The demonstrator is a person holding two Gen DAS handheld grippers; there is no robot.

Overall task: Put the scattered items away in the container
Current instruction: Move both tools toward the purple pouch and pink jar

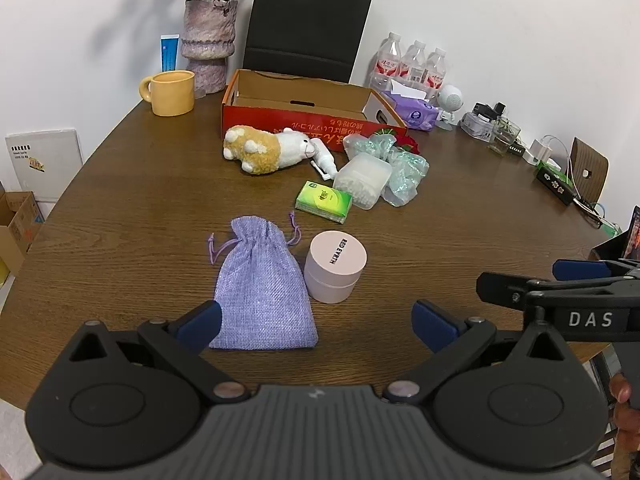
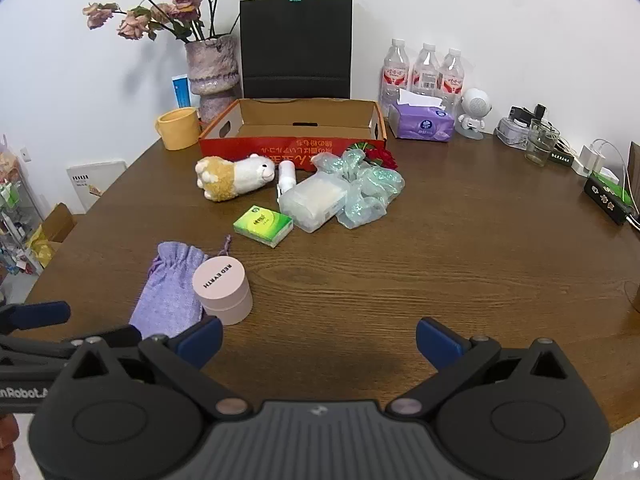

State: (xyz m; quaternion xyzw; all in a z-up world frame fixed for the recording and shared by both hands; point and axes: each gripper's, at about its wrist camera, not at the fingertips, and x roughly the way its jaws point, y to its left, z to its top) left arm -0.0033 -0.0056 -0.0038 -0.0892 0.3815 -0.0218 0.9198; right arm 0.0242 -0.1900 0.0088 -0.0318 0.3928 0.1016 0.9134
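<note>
A red cardboard box [image 1: 280, 122] [image 2: 280, 148] stands open and empty at the back of the table. In front of it lie a plush sheep [image 1: 264, 148] [image 2: 234, 174], a small white bottle [image 1: 322, 158] [image 2: 286, 174], a clear plastic box [image 1: 362, 182] [image 2: 312, 200], crumpled glittery wrap [image 1: 400, 164] [image 2: 368, 192] and a green tissue pack [image 1: 324, 201] [image 2: 263, 224]. Nearer lie a purple drawstring pouch [image 1: 262, 288] [image 2: 168, 296] and a pink round jar [image 1: 335, 266] [image 2: 223, 292]. My left gripper [image 1: 316, 326] is open above the pouch's near end. My right gripper [image 2: 318, 340] is open and empty.
A yellow mug [image 1: 170, 92] [image 2: 178, 128], a vase of dried roses [image 1: 206, 48] [image 2: 212, 72], a black paper bag [image 1: 306, 28] [image 2: 296, 46], water bottles [image 1: 412, 64] [image 2: 426, 70] and a purple tissue pack [image 1: 414, 110] [image 2: 422, 124] line the back. Chargers and cables [image 2: 600, 176] sit at the right.
</note>
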